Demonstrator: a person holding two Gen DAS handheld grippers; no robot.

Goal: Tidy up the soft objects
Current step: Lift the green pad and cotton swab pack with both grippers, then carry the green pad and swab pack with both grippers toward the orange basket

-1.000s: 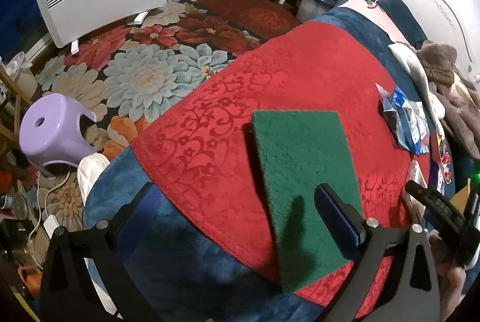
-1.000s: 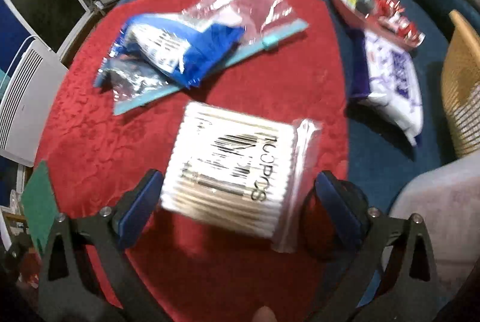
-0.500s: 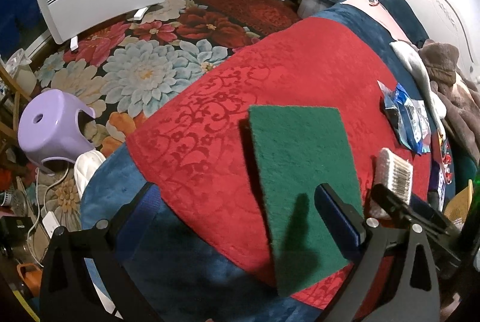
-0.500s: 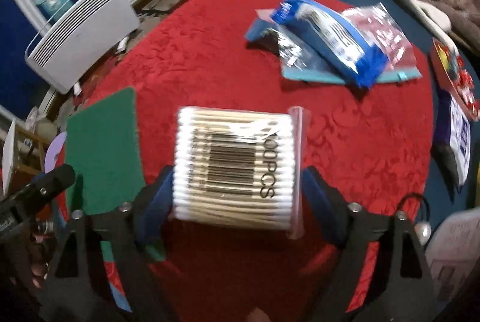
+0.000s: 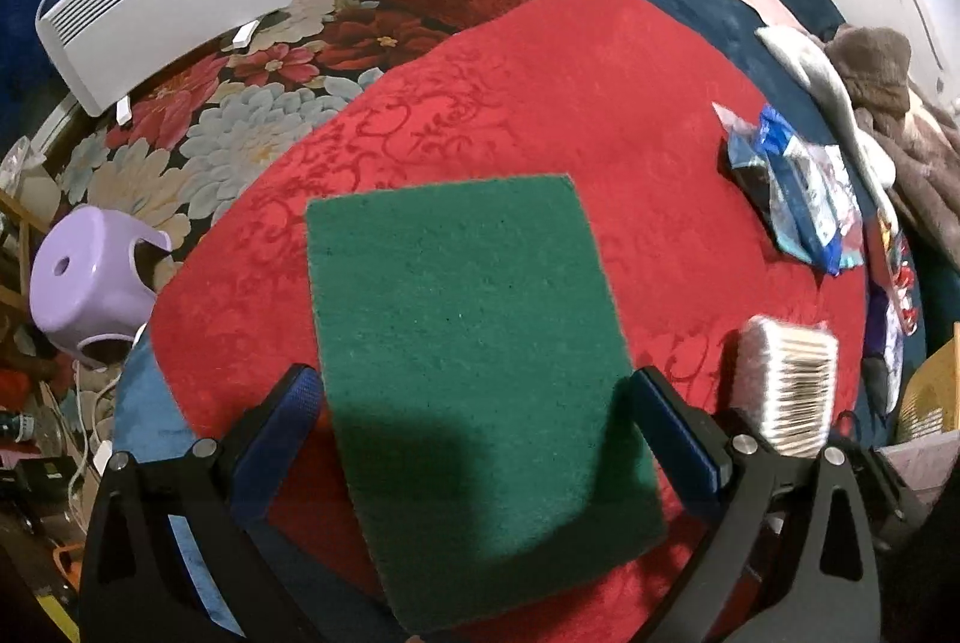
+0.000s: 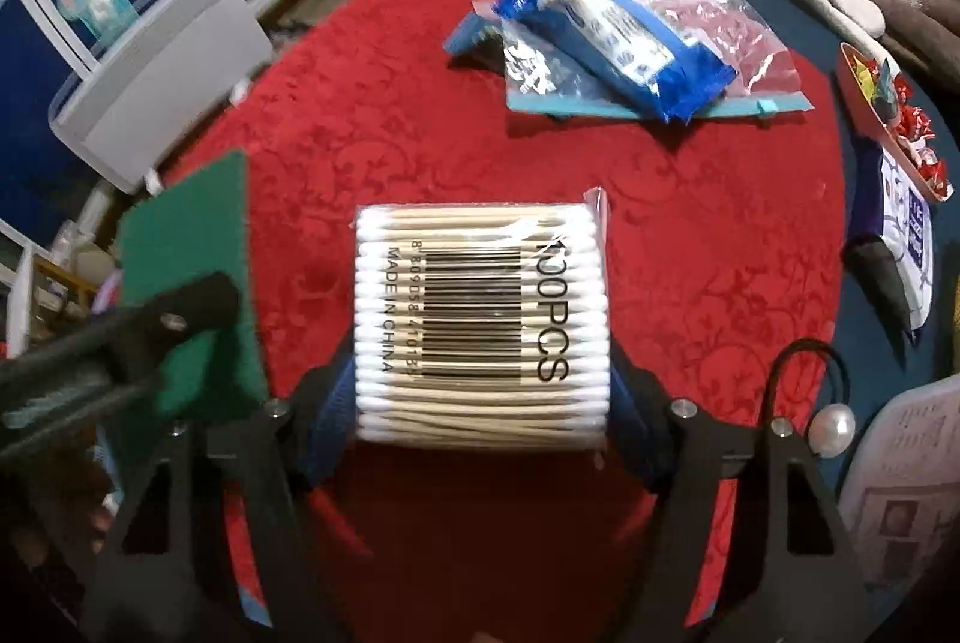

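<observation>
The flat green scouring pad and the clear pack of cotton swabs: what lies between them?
Only bare red patterned cloth separates pad and pack, seen in the right wrist view.

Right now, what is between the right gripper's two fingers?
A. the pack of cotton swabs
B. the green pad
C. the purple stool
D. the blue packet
A: in the right wrist view the pack of cotton swabs sits between the closing jaws of the right gripper, whose blue pads are at both its ends; the green pad lies off to one side.
</observation>
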